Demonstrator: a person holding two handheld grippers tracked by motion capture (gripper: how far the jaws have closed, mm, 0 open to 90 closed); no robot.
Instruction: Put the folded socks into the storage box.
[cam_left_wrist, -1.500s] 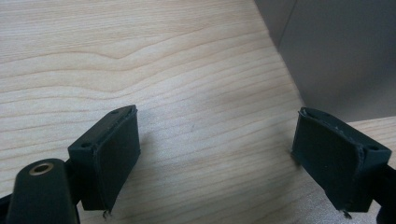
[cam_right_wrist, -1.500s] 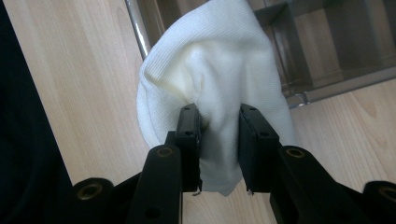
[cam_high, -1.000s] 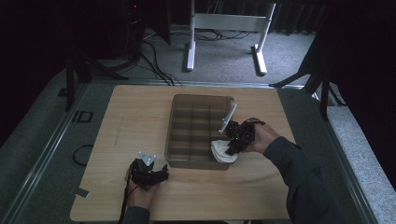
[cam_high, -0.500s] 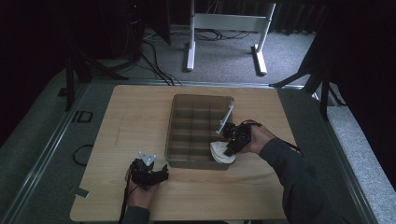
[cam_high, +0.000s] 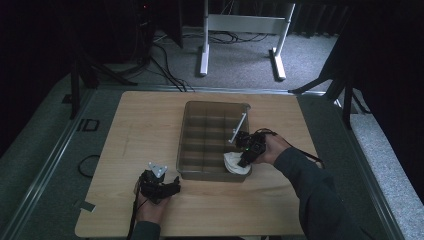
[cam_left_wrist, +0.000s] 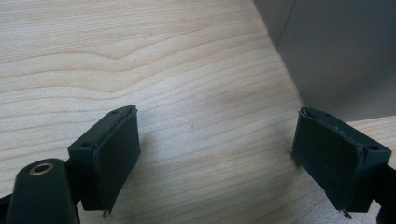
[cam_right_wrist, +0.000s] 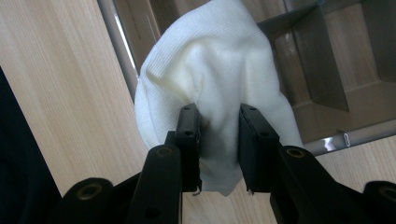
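Right gripper (cam_right_wrist: 218, 135) clamped on a fold of the white cloth (cam_right_wrist: 219, 60) over the divided box (cam_high: 200, 112) corner. Cloth looks soft, light, limp; pinch a bunched fold. Left gripper (cam_left_wrist: 217, 154) jaws apart, holding nothing.

My right fingers (cam_right_wrist: 218, 135) hide the cloth's (cam_right_wrist: 219, 60) pinched fold. At twelve o'clock the cloth covers the organizer box's (cam_right_wrist: 327, 100) near corner compartment, and the frame edge crops the box. At two o'clock from my left fingers (cam_left_wrist: 217, 156), a grey wall (cam_left_wrist: 341, 51) is cropped.

I'm working in what looks like a lab or recording studio: a lone wooden tabletop (cam_high: 150, 125) on grey carpet (cam_high: 240, 55), black curtains (cam_high: 380, 60) all around, loose cables (cam_high: 165, 70) on the floor, and a white equipment stand (cam_high: 245, 25) behind.
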